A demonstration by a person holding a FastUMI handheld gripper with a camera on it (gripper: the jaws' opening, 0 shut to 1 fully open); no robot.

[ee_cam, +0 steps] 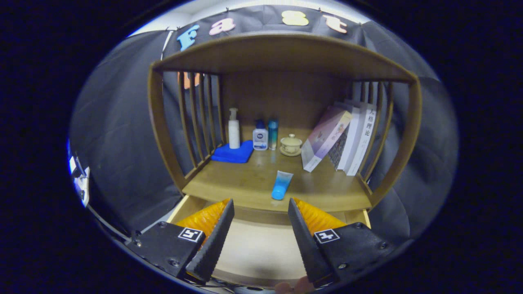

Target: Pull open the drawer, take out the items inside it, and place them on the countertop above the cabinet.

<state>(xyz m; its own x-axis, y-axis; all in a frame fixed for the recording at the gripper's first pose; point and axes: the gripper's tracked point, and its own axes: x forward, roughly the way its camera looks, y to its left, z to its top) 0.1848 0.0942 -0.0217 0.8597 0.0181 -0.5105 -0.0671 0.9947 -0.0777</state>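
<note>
Fingers of the gripper [260, 206] stand spread wide apart with nothing between them, hanging over the pulled-out drawer [257, 249], whose pale floor shows bare between and below them; the drawer juts out from under the countertop [229, 179] of the wooden cabinet. A blue tube [282, 184] lies flat on the countertop near its front edge, just beyond the fingertips, cap end toward the gripper. Farther back from the tube, along the rear of the countertop, stand a white pump bottle [233, 128] on a folded blue cloth [233, 154], a small white bottle [260, 138] with a blue cap, a slim teal can [273, 134] and a lidded cup [291, 144] on a saucer; right of the tube, books [345, 136] lean against the cabinet's slatted side.
</note>
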